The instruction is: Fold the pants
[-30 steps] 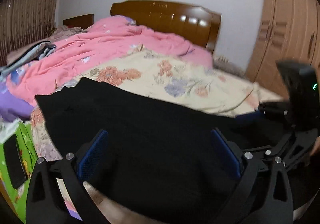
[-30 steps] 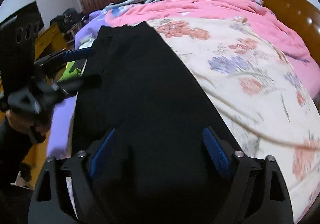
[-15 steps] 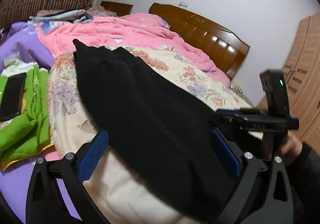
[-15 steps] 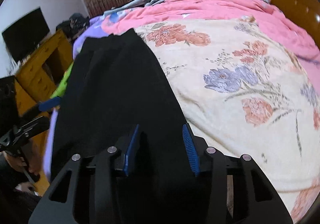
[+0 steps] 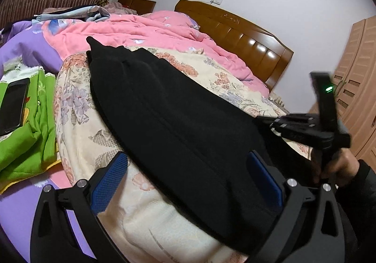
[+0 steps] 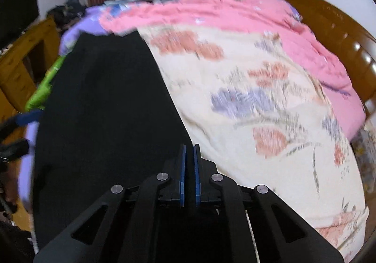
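Observation:
Black pants [image 5: 169, 112] lie stretched out flat on the floral cream bedspread [image 5: 80, 122], one end far left, the other near me. My left gripper [image 5: 188, 178] is open, its blue pads either side of the near end of the pants, nothing between them pinched. My right gripper [image 6: 189, 169] is shut on the near edge of the pants [image 6: 105, 117]; it also shows at the right of the left wrist view [image 5: 265, 119], held by a hand.
A pink quilt [image 5: 141, 32] is bunched along the far side before a wooden headboard [image 5: 235, 30]. A green cloth with a black phone [image 5: 14, 103] lies at the left. A wooden wardrobe [image 5: 357, 89] stands at the right.
My right gripper has closed from wide open to shut on the pants' edge. My left gripper has swung left and stayed open.

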{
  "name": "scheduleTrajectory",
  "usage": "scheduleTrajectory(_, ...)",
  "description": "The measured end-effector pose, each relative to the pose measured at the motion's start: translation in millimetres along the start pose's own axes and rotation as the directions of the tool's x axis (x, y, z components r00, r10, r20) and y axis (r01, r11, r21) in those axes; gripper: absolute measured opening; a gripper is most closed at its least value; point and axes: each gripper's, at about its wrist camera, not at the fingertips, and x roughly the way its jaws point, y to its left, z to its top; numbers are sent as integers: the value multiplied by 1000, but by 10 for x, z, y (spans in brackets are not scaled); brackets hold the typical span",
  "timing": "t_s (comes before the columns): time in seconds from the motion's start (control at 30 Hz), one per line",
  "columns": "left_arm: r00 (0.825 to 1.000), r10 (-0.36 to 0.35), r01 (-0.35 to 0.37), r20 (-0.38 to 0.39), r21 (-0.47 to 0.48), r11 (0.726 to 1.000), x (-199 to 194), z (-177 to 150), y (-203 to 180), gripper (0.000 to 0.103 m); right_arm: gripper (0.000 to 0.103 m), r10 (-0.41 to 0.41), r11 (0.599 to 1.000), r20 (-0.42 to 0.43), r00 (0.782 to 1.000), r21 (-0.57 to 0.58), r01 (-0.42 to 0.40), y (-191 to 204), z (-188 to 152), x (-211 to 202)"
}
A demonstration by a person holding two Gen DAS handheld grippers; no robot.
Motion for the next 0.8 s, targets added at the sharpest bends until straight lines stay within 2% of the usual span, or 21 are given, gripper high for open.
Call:
scheduleTrajectory(0.13, 1000, 8, -8, 0, 14, 1000, -42, 8, -9, 101, 7, 12, 998, 32, 999, 65, -14, -55, -18, -22)
scheduleTrajectory(0.2, 1000, 7, -7, 13, 17, 1000, -74, 40, -10, 101, 18, 15, 997, 25, 1000, 69, -17, -27, -5, -72)
scheduleTrajectory(0.23, 1000, 7, -7, 21, 20, 1000, -86, 73, -11, 101, 34, 15, 996, 12, 1000, 92, -16, -42, 6, -126)
scheduleTrajectory(0.27, 1000, 2, -2, 28, 24, 1000, -93, 122, -18, 101, 54, 18, 993, 23, 1000, 115, -21, -49, 4, -197)
scheduleTrajectory(0.3, 999, -8, 7, 34, 29, 1000, -93, 172, -26, 101, 61, 31, 989, 61, 998, 143, -39, -65, -9, -317)
scheduleTrajectory(0.33, 999, -19, 18, 36, 35, 999, -80, 231, -36, 101, 63, 57, 984, 111, 992, 160, -75, -57, -31, -454)
scheduleTrajectory(0.4, 998, -45, 43, 33, 53, 998, -5, 404, -78, 101, 63, 95, 981, 139, 986, 158, -116, 31, -80, -610)
scheduleTrajectory(0.5, 995, -93, 91, 22, 97, 991, 183, 647, -127, 101, 63, 117, 988, 85, 990, 94, -124, 244, -180, -623)
scheduleTrajectory(0.53, 996, -82, 79, 19, 126, 989, 315, 752, -111, 101, 64, 109, 991, 52, 993, 71, -112, 303, -223, -578)
scheduleTrajectory(0.57, 998, -56, 54, 5, 140, 989, 444, 815, -80, 101, 64, 56, 997, -2, 998, 47, -56, 341, -300, -484)
scheduleTrajectory(0.63, 997, 8, 1, -79, 114, 993, 832, 924, 96, 101, 65, -38, 997, -85, 996, 59, 43, 252, -471, -301)
scheduleTrajectory(0.67, 990, 26, -14, -140, 84, 996, 1029, 937, 212, 101, 66, -21, 996, -45, 999, 83, 25, 193, -512, -345)
scheduleTrajectory(0.7, 987, 15, -3, -161, 78, 997, 1121, 935, 261, 101, 66, -10, 993, -53, 999, 118, 16, 123, -547, -354)
scheduleTrajectory(0.77, 987, 54, -30, -153, 155, 988, 1083, 958, 114, 101, 67, -8, 985, -59, 998, 170, 18, 23, -588, -460)
scheduleTrajectory(0.8, 982, 75, -40, -173, 198, 979, 1049, 972, 12, 101, 70, -5, 979, -38, 999, 205, 13, -36, -625, -569)
